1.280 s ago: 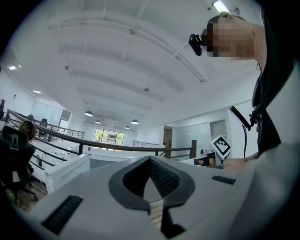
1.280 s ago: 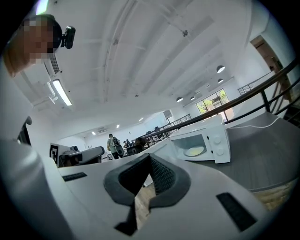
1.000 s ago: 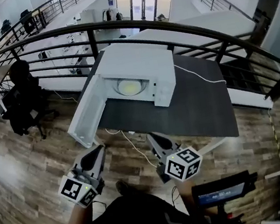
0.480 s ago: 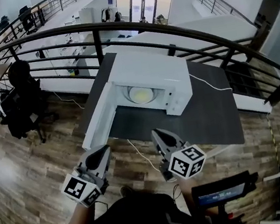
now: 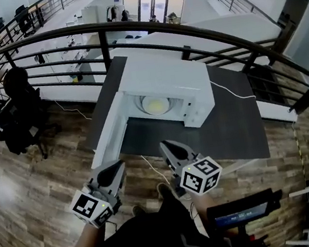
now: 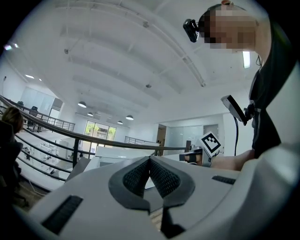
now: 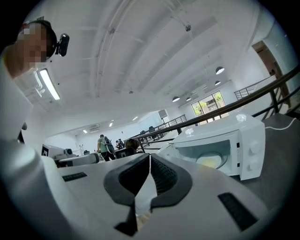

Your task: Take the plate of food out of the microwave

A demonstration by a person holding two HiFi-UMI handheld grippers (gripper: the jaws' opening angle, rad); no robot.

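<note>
A white microwave (image 5: 165,81) stands on a dark table (image 5: 230,131) with its door (image 5: 107,132) swung open to the left. Inside lies a pale plate of yellowish food (image 5: 156,105), also seen in the right gripper view as the plate (image 7: 211,161) in the microwave (image 7: 234,140). My left gripper (image 5: 117,167) is shut and empty, held near the table's front edge, below the door. My right gripper (image 5: 166,146) is shut and empty too, just in front of the table edge. Both are well short of the plate.
A curved black railing (image 5: 129,31) runs behind the table. A white cable (image 5: 233,92) trails from the microwave to the right. An office chair (image 5: 17,111) stands at the left on the wooden floor. A small screen (image 5: 243,213) sits at my lower right.
The view has moved closer to the table and microwave. Both grippers have stayed shut and shifted slightly forward toward the table edge.
</note>
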